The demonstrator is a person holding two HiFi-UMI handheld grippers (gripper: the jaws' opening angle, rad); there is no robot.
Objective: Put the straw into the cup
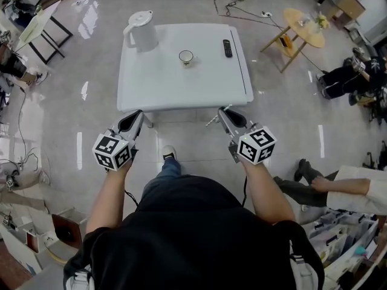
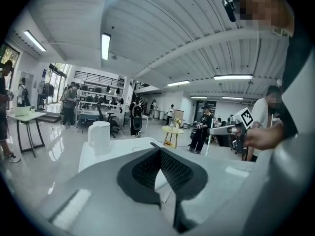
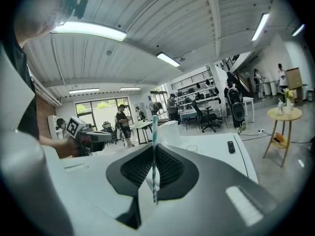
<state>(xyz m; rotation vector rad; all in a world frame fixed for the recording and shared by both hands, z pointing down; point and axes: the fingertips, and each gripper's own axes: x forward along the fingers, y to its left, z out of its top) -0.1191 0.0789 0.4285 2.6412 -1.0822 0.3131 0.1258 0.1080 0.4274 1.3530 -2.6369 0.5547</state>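
Note:
A small cup [image 1: 186, 56] stands near the middle of the white table [image 1: 157, 86], ahead of both grippers. It shows as a small ring [image 3: 192, 148] in the right gripper view. My right gripper [image 1: 224, 112] hangs just short of the table's near edge. It is shut on a teal-and-white striped straw [image 3: 154, 156], which stands upright between the jaws. My left gripper [image 1: 138, 115] is level with it to the left, short of the same edge, and shut with nothing in it [image 2: 160, 151].
A white kettle [image 1: 140, 30] occupies the table's far left corner and a black remote [image 1: 227, 48] lies right of the cup. A round yellow side table [image 1: 304, 26] stands at the far right. People sit on the floor to the right [image 1: 338, 189].

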